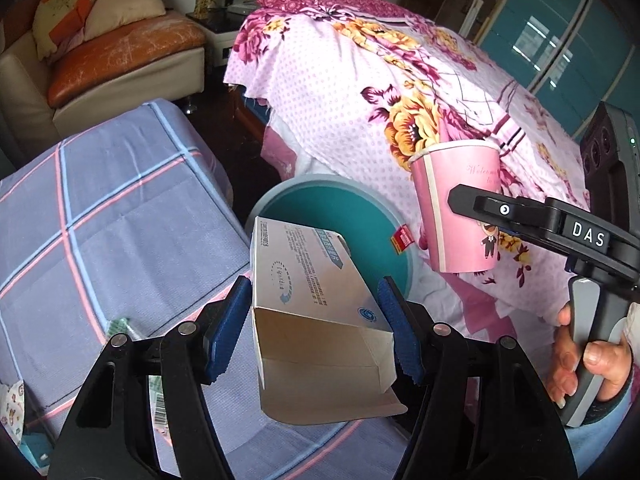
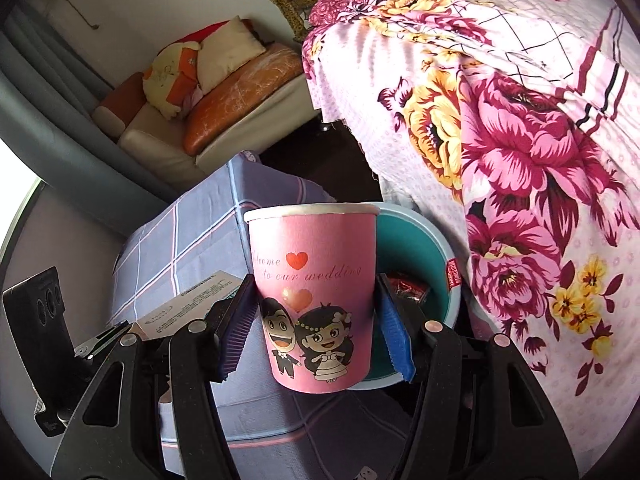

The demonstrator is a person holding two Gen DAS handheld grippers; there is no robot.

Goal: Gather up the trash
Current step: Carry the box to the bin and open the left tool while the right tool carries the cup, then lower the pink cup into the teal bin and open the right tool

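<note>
My left gripper is shut on an open white cardboard box, with a blue pad against each side of it. The box hangs over the near rim of a teal waste bin on the dark floor. My right gripper is shut on an upright pink paper cup with a cartoon wedding couple. That cup and the right gripper show at the right of the left wrist view, beside the bin. In the right wrist view the bin sits just behind the cup, with a dark red wrapper inside.
A low stool or box under a blue plaid cloth stands left of the bin. A bed with a pink floral sheet rises right of it. A sofa with cushions is at the back left. A hand grips the right tool.
</note>
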